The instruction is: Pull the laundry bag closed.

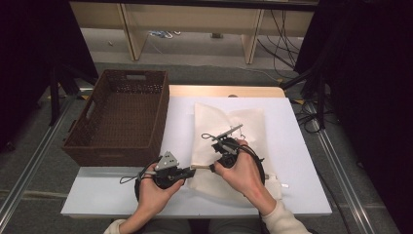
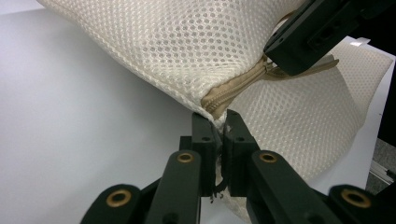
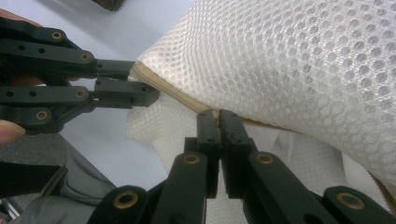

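Note:
A white mesh bag (image 1: 229, 124) lies on the white table (image 1: 302, 161), its tan zipper (image 2: 233, 88) running along the near edge. My left gripper (image 1: 196, 167) is shut on the bag's corner at the zipper's end, seen close in the left gripper view (image 2: 217, 119). My right gripper (image 1: 213, 167) is shut on the zipper (image 3: 173, 93) a short way along, its jaws (image 3: 218, 114) pressed together on the tan seam. The two grippers sit close together, and each shows in the other's view: the right gripper (image 2: 275, 58) and the left gripper (image 3: 144, 83).
A dark brown wicker basket (image 1: 100, 97) stands at the table's left, its inside bare. Bare white tabletop lies to the right of the bag. A wooden frame and cables sit on the floor beyond the table's far edge.

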The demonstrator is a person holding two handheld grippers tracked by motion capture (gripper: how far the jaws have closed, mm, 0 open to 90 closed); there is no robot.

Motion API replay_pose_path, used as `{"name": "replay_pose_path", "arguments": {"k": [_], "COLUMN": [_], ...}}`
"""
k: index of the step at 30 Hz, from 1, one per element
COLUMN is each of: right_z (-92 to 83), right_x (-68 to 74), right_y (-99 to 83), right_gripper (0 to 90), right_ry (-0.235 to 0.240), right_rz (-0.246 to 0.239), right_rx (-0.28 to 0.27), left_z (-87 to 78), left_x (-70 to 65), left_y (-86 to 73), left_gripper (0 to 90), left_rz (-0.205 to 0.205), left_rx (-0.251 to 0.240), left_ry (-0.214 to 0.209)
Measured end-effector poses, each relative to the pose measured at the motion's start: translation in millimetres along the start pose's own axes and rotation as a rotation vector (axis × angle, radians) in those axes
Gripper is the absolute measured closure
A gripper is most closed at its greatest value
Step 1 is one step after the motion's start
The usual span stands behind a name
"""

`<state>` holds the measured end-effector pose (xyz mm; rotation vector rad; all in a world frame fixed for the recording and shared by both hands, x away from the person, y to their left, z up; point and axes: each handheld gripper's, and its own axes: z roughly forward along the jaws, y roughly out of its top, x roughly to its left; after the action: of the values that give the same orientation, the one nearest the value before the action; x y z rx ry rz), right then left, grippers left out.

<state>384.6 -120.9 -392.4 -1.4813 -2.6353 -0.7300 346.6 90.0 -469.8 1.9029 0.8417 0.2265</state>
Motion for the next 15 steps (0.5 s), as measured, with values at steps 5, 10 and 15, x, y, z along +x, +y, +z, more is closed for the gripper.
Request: {"name": "replay_pose_path", "arguments": {"k": [5,10,15], "right_z": [0.1,0.0,-2.7], "right_x": [-0.1,-3.6,-4.6], "right_y": [-0.1,-0.5,-1.1], "right_gripper": [88.4,88.5,88.5], "right_ry": [0.003,0.014,0.009], "right_rz": [-0.001,-0.009,0.013], "right_rx": [-0.001,0.005,0.008], "left_z": [0.0,1.1,0.8], "left_x": [1.0,1.3,1.9], "left_y": [-0.3,-0.6,-0.7], "left_gripper": [85.0,85.0,84.9], "left_rz": [-0.002,-0.001,0.000], "left_rx": [0.007,-0.003,0.002], "left_ry": [-0.003,0.001,0.004]}}
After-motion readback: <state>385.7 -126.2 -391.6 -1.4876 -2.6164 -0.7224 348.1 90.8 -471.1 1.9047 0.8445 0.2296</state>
